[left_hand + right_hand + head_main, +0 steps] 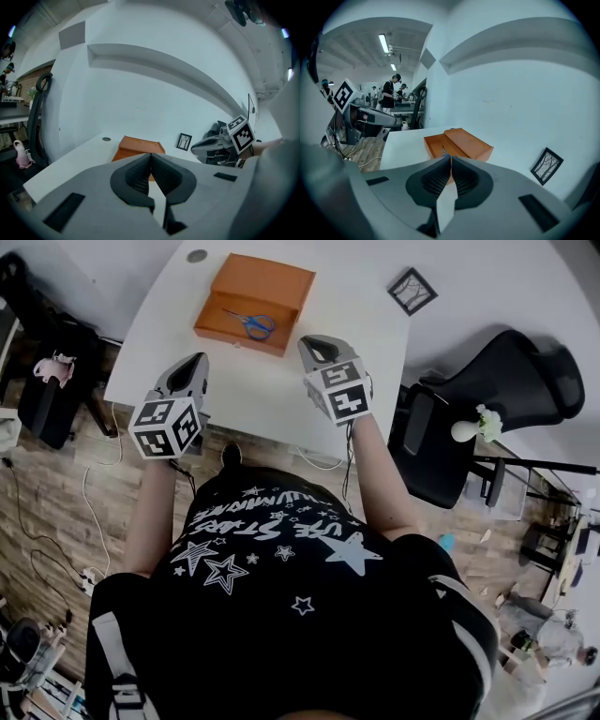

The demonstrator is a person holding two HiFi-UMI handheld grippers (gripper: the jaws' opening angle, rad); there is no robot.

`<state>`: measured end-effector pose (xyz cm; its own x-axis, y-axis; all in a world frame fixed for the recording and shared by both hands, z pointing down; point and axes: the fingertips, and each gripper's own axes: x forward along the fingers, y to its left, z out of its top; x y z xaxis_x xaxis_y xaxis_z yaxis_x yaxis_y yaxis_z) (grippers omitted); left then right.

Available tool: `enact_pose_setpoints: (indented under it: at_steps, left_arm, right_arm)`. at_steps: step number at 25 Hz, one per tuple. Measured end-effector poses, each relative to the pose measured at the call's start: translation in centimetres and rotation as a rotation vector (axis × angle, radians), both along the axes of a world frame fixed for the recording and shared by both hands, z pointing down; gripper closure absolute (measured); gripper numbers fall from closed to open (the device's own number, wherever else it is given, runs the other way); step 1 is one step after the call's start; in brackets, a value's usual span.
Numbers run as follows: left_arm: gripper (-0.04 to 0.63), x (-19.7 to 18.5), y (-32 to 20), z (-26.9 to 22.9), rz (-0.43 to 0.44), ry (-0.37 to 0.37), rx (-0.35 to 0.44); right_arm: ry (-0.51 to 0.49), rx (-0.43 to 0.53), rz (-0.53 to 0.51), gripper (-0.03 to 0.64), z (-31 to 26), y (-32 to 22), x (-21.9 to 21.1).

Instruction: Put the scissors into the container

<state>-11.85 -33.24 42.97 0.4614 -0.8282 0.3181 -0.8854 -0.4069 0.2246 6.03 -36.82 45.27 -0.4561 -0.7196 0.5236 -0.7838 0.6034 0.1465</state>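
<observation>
An orange container (253, 301) sits near the far side of the white table (281, 390), its open tray toward me and its lid behind it. The scissors (249, 322), with blue handles, lie inside the tray. My left gripper (198, 362) hovers at the table's near edge, left of the container, jaws shut and empty. My right gripper (315, 344) hovers just right of the container's front corner, also shut and empty. The left gripper view shows the container (136, 145) beyond the closed jaws (150, 155). In the right gripper view a blue bit of the scissors (443, 151) peeks above the closed jaws (451, 158).
A small black picture frame (412, 291) lies on the table to the container's right. A round cable grommet (196, 256) is at the far left. A black office chair (487, 399) stands right of the table. Cables trail on the wooden floor (56, 512).
</observation>
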Motion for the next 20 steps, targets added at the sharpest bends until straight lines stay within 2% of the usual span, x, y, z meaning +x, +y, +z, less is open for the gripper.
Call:
enact_pose_setpoints:
  at_steps: [8, 16, 20]
  left_arm:
    - [0.577, 3.0, 5.5, -0.3, -0.015, 0.006, 0.008]
    - [0.577, 4.6, 10.9, -0.3, -0.044, 0.006, 0.008]
    - [0.577, 5.3, 13.7, 0.1, -0.058, 0.007, 0.002]
  right_arm:
    - [-0.012, 0.017, -0.006, 0.569, -0.2, 5.3, 2.9]
    - [-0.045, 0.016, -0.011, 0.569, -0.2, 10.7, 5.0]
    - [-0.03, 0.017, -0.022, 0.569, 0.2, 13.3, 5.9]
